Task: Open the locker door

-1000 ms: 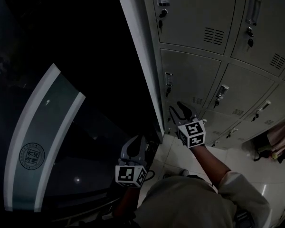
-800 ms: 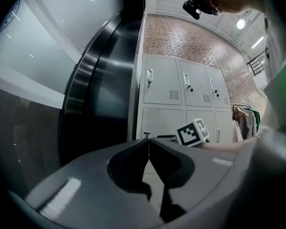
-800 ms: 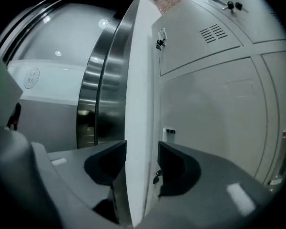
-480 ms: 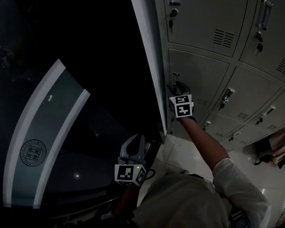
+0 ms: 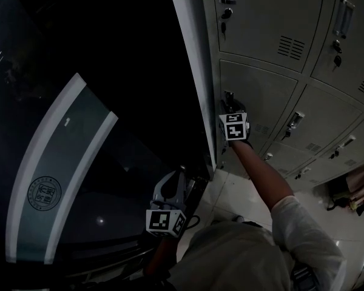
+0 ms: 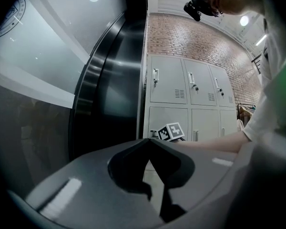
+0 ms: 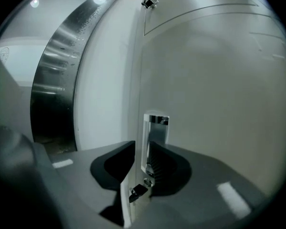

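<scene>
The grey locker door (image 5: pixel 264 96) is the leftmost one in the middle row of the locker bank. My right gripper (image 5: pixel 229 105) is at that door's left edge, over its handle. In the right gripper view the chrome handle (image 7: pixel 156 135) stands between the jaws, which have just been closing and now pinch it; a small key (image 7: pixel 137 191) hangs in the lock below. The door looks flush with its frame. My left gripper (image 5: pixel 179 176) hangs low by my body, away from the lockers, its fingertips meeting with nothing between them (image 6: pixel 149 140).
More locker doors (image 5: pixel 318 120) run to the right and above (image 5: pixel 261 17). A dark glass panel with white stripes and a round emblem (image 5: pixel 45 193) stands at the left. Clothing (image 5: pixel 352 183) hangs at the right over the pale tiled floor (image 5: pixel 230 196).
My right gripper has gone from near the bottom lockers up and left to the middle-row door's handle, and its jaws have closed round it. The left gripper has hardly moved.
</scene>
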